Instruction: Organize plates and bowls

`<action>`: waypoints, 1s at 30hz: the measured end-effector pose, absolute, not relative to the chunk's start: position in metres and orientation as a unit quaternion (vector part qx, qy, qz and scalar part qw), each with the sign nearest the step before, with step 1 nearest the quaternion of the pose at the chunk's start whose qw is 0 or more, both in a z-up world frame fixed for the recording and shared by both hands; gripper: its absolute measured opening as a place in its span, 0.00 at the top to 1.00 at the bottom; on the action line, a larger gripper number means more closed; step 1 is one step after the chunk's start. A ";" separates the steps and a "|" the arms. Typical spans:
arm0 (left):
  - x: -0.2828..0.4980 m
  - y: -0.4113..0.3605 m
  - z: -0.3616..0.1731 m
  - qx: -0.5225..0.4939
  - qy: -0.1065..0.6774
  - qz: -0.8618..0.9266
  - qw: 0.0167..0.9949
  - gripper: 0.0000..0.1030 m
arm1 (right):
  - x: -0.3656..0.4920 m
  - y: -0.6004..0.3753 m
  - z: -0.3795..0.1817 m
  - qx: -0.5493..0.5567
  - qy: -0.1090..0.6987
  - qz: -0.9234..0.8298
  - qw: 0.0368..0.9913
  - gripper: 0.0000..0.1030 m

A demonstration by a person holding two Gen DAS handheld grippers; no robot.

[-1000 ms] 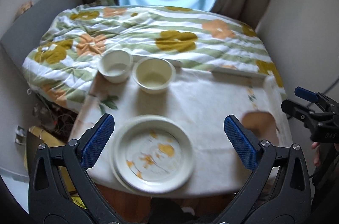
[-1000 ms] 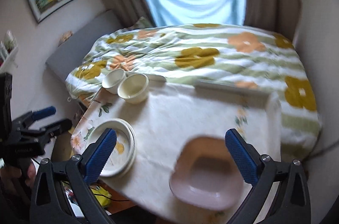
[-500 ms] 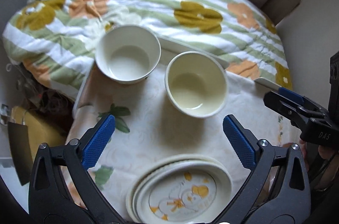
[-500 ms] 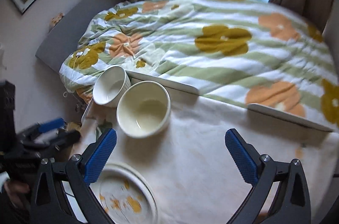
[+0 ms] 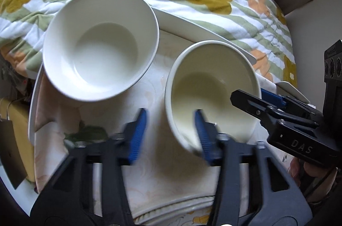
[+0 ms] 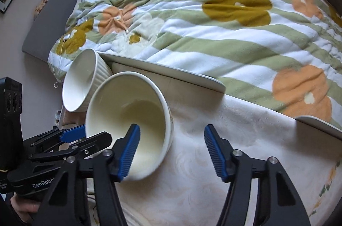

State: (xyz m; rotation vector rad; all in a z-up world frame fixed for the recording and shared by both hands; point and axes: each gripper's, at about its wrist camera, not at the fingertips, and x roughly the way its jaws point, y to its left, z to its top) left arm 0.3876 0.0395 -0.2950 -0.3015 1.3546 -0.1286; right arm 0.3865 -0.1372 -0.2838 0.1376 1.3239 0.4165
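Note:
A cream bowl stands on the cloth-covered table, with a white ribbed bowl to its left. My left gripper is open, its jaws astride the cream bowl's near-left rim, one finger inside and one outside. My right gripper is open astride the same bowl's right rim, its left finger inside. The white bowl sits just behind. Neither gripper is closed on the rim. A stack of patterned plates shows at the bottom edge of the left wrist view.
A flowered, striped quilt covers the bed right behind the table. The table's white rim runs between quilt and bowls. The tablecloth spreads to the right of the bowls.
Both grippers have moved forward and down onto the cream bowl and narrowed their jaws around its rim from opposite sides. The plates have slid to the bottom edge of view.

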 end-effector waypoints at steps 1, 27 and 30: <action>0.389 0.040 -0.297 -0.143 0.625 -0.062 0.765 0.83 | 0.388 -0.137 -0.287 0.068 0.613 0.192 0.764 0.61; 0.359 -0.019 -0.221 -0.059 0.581 -0.118 0.803 0.86 | 0.342 -0.174 -0.228 0.111 0.570 0.151 0.800 0.88; 0.339 -0.050 -0.202 -0.045 0.570 -0.141 0.808 0.86 | 0.317 -0.200 -0.208 0.118 0.555 0.135 0.812 0.88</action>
